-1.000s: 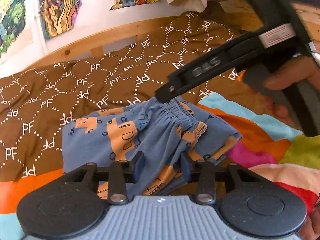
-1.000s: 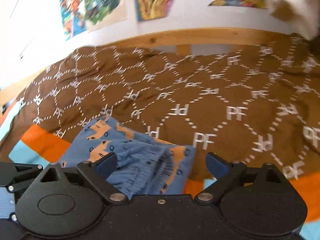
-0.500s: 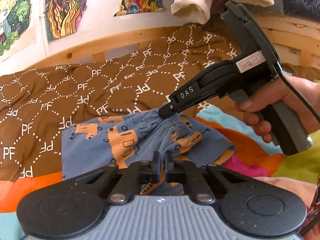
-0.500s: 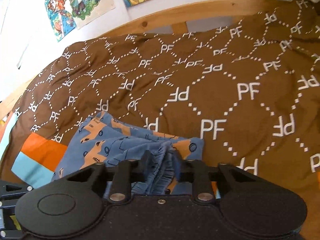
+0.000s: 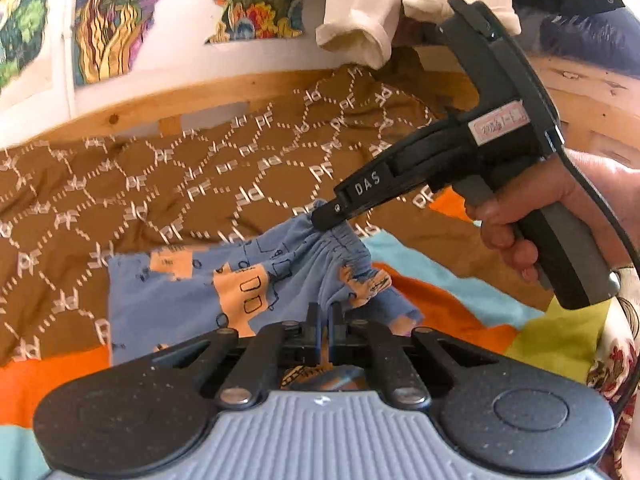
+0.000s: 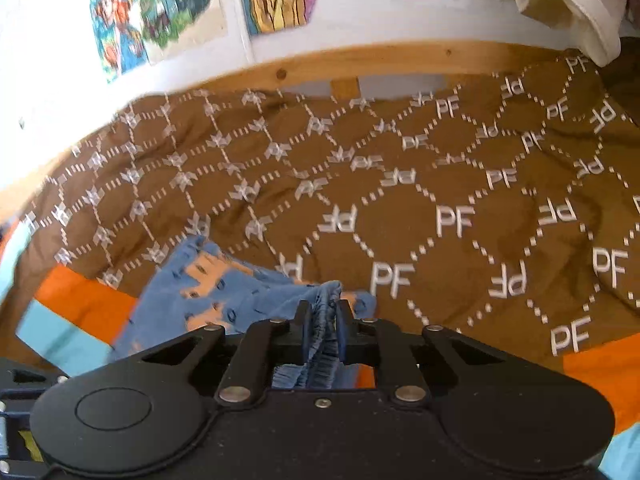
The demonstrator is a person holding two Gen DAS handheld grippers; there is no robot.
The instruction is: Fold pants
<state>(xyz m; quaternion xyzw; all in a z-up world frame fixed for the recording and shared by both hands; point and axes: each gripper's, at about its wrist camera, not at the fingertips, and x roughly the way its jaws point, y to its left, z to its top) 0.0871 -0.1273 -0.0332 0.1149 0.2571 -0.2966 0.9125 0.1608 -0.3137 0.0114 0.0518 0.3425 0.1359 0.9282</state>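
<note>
The left tool (image 5: 325, 322) is pinched tight, its two dark fingers nearly meeting on a thin edge of the small blue pants with orange vehicle prints (image 5: 192, 292), near the end of the gathered elastic waistband. The right tool (image 6: 322, 322) has a bunched fold of that same waistband between its blue-padded fingers (image 6: 304, 330), and its jaws are closing on the cloth, a narrow gap remaining that the fabric fills. The pants lie on the bed, partly on the brown quilted cover printed with white "PF" letters and dotted diamonds (image 6: 460, 184) and partly on the bedding beneath it in orange, light blue and yellow-green blocks (image 5: 472, 308); the waistband end is drawn up off the bed where the tools grip it, while the leg end lies flat to the left. Only the left wrist view shows the right tool from outside: a black pistol-shaped body marked "DAS" with a grey handle, held in the person's right hand (image 5: 532, 216), its tip at the upper edge of the waistband, and a dark cable running down from the handle. The right wrist view shows the cloth ridged between the pads, which the other view hides. Behind the bed runs a pale wooden bed rail (image 6: 360, 64), and above it a white wall with colourful posters (image 6: 160, 8) and a cream garment hanging down (image 5: 360, 12).
</note>
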